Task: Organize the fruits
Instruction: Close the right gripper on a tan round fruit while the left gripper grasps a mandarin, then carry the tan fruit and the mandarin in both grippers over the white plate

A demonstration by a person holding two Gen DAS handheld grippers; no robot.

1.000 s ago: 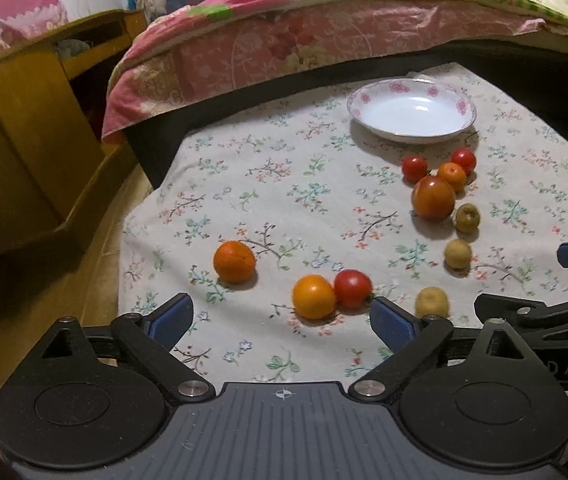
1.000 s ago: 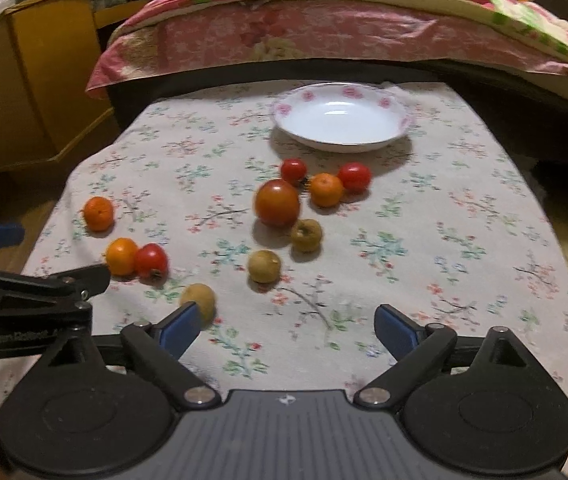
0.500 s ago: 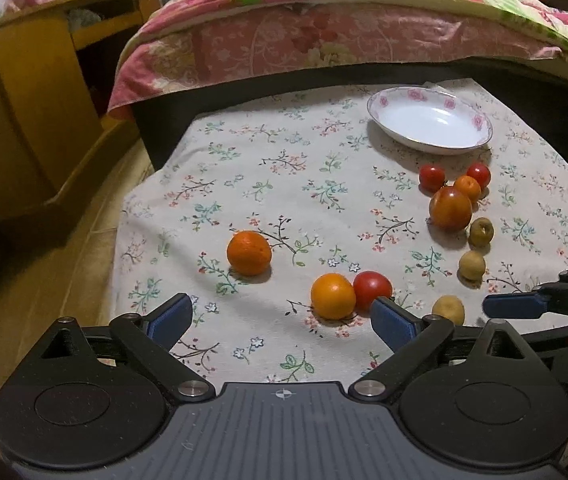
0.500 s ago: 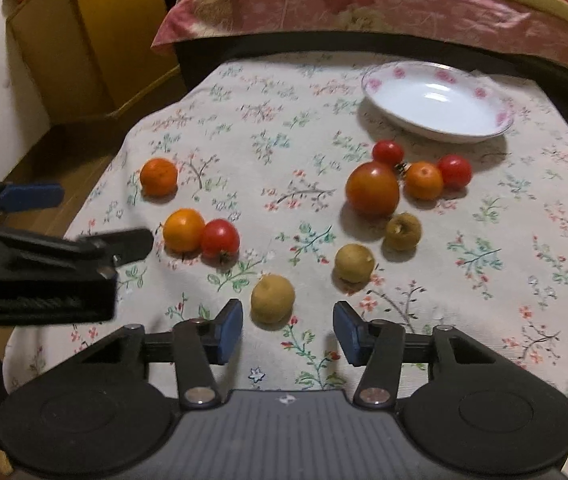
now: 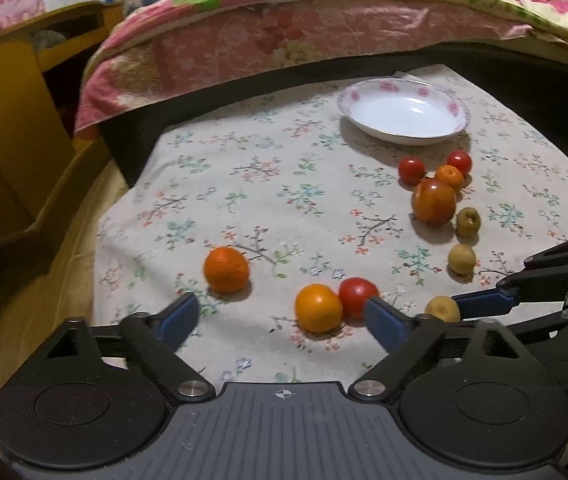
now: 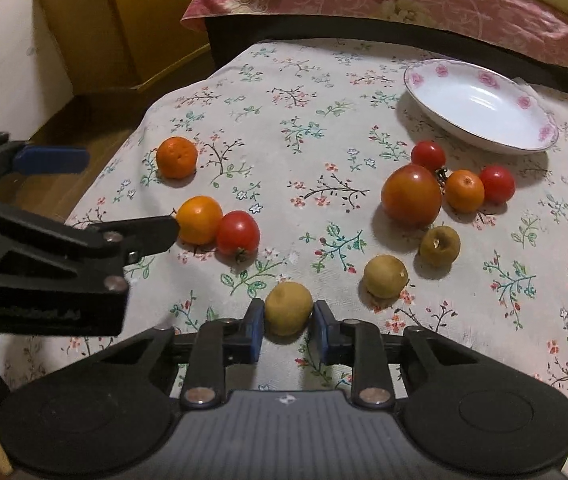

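The right gripper (image 6: 287,328) is clamped on a small yellow-brown fruit (image 6: 288,308), its blue pads pressing the fruit from both sides while the fruit sits on the floral tablecloth (image 6: 284,120) near the front edge. In the left wrist view the same fruit shows just past the left gripper's right finger, with one blue right-gripper pad against it. The left gripper (image 5: 280,316) hangs above the cloth with its jaws wide but closing; nothing is pinched between them, though an orange (image 5: 318,307) and a red tomato (image 5: 358,296), touching each other, lie just ahead of its fingertips, closer to the right finger. A second orange (image 5: 226,269) rests apart, to the left. Further back and to the right sits a cluster: a large orange-red tomato (image 6: 411,194), a small orange fruit (image 6: 464,191) and two small red tomatoes (image 6: 497,184) close around it. Two more yellow-brown fruits (image 6: 386,276) lie between that cluster and the gripped one, near each other but apart. A white plate (image 6: 540,132) with pink roses on its rim stands at the far right of the cloth, beside a bed with a pink floral blanket (image 5: 284,36). A yellow wooden cabinet (image 5: 8,128) stands to the left.
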